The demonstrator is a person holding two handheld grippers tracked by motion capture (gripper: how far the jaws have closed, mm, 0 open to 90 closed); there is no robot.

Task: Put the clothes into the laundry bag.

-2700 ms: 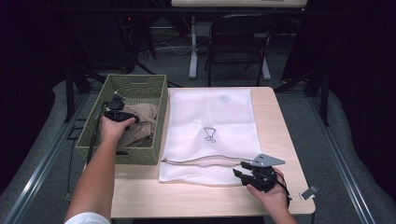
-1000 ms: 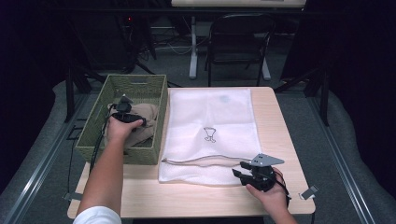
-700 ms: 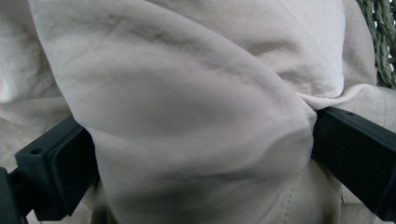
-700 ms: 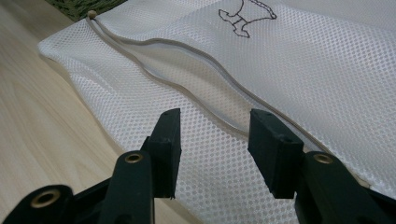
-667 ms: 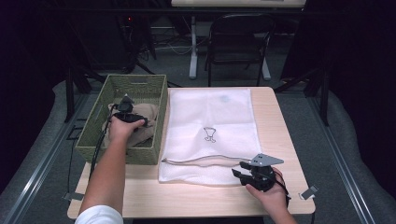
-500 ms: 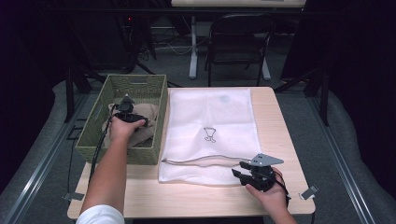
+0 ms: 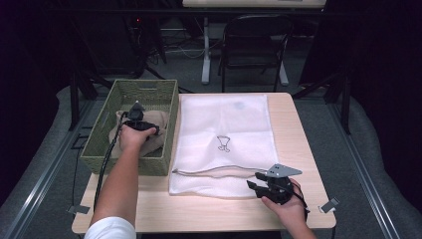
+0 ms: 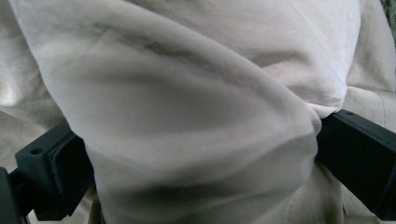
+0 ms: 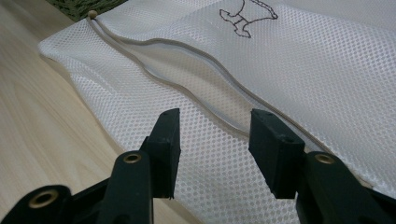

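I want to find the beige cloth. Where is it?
In the high view the cloth lies in the green basket at the table's left, beside the white mesh bag. The left gripper has its jaws around a fold of it.

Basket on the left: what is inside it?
The basket holds a crumpled beige cloth, with the left tongs pushed into it, a fold bulging between their jaws. Anything beneath the cloth is covered.
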